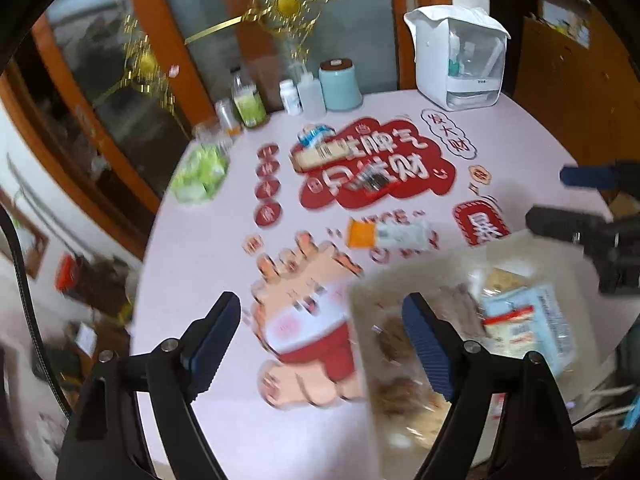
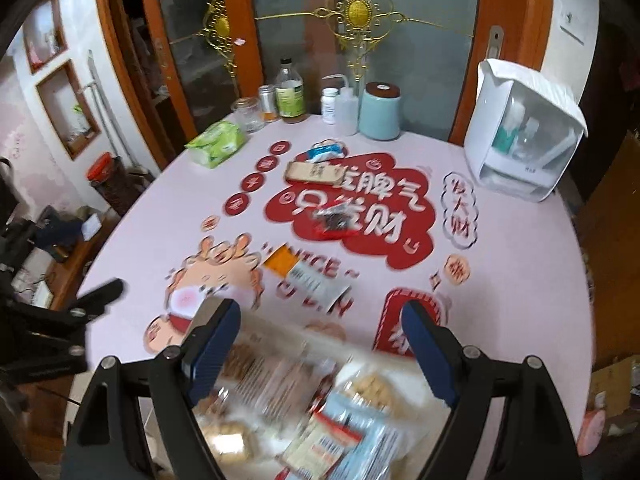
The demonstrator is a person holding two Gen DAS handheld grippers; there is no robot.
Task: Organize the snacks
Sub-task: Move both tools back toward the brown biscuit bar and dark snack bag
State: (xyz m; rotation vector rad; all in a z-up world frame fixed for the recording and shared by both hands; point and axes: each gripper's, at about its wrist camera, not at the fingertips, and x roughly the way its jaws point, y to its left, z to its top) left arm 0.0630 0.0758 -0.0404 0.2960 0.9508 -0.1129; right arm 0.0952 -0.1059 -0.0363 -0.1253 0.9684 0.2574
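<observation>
My left gripper is open above the pink table, with only the printed cartoon between its fingers. A clear bin at its lower right holds several snack packs, among them a blue-and-white pack. My right gripper hangs open and empty over that bin. Loose on the table lie an orange-and-white packet, a dark packet, a beige bar and a blue-and-white packet. Both views are blurred by motion.
Along the table's far edge stand a green tissue pack, several bottles and jars, a teal canister and a white storage box. Wooden doors with frosted glass rise behind. A finger of my left gripper shows at the left.
</observation>
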